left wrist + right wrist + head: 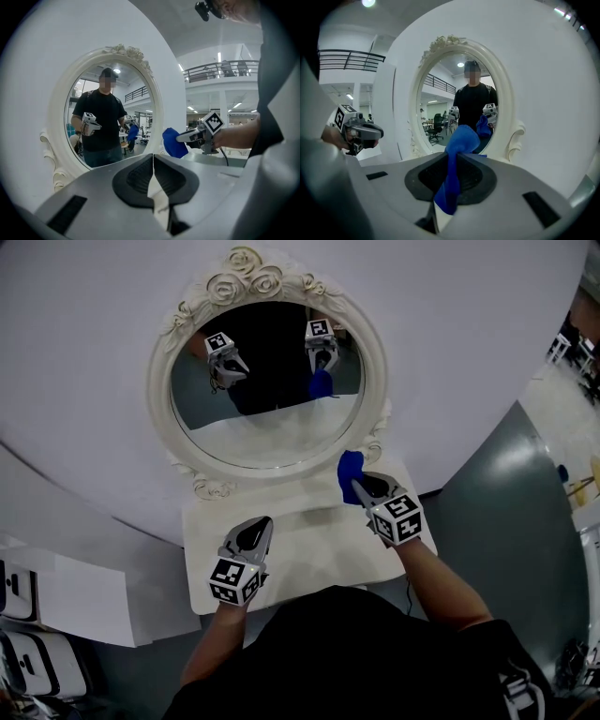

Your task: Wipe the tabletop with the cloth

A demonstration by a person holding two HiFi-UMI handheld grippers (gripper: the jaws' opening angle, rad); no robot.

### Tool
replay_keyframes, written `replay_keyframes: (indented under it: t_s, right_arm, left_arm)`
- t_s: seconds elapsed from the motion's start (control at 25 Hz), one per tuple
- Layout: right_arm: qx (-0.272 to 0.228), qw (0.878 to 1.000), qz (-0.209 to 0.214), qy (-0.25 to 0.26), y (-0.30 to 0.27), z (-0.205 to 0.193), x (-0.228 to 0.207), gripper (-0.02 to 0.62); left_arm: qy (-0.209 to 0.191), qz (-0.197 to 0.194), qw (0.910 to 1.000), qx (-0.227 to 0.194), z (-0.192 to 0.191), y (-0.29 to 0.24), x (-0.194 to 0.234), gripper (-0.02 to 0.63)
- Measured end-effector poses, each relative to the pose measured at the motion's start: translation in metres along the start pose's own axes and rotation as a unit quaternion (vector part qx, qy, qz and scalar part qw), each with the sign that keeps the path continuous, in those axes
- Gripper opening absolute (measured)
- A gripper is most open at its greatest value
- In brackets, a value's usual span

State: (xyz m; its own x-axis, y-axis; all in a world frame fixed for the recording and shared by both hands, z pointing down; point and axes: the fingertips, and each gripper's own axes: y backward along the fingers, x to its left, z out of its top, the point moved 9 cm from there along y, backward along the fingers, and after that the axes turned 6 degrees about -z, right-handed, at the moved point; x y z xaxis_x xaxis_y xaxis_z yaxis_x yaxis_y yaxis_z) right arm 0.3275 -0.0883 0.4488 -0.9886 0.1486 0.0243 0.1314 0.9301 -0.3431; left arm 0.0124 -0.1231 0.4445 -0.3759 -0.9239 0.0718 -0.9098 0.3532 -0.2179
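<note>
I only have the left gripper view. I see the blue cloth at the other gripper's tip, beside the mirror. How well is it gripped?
Observer: In the right gripper view, the right gripper has its jaws shut on the cloth. A bunch sticks out past the tips and a tail hangs back between them.
Operator: Where does that put it?
Observer: In the head view it is at the back right of the tabletop, next to the lower right edge of the mirror frame. I cannot tell whether it touches the surface.
Operator: And the left gripper?
Observer: It is over the tabletop's front left part, pointing toward the mirror frame and well apart from the cloth.
</note>
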Motion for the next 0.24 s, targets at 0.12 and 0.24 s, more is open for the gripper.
replay_keyframes:
  t_s: [0.12,0.24]
  right_arm:
    - [-0.017,1.0,-0.006,0.0,0.012,0.006,0.008,0.04]
    - [-0.029,1.0,-0.01,0.005,0.023,0.01,0.016,0.04]
  left_arm:
    - [-0.003,-0.003,1.0,0.0,0.001,0.006,0.0,0.012]
    - [-0.005,-0.004,1.0,-0.002,0.003,0.011,0.0,0.013]
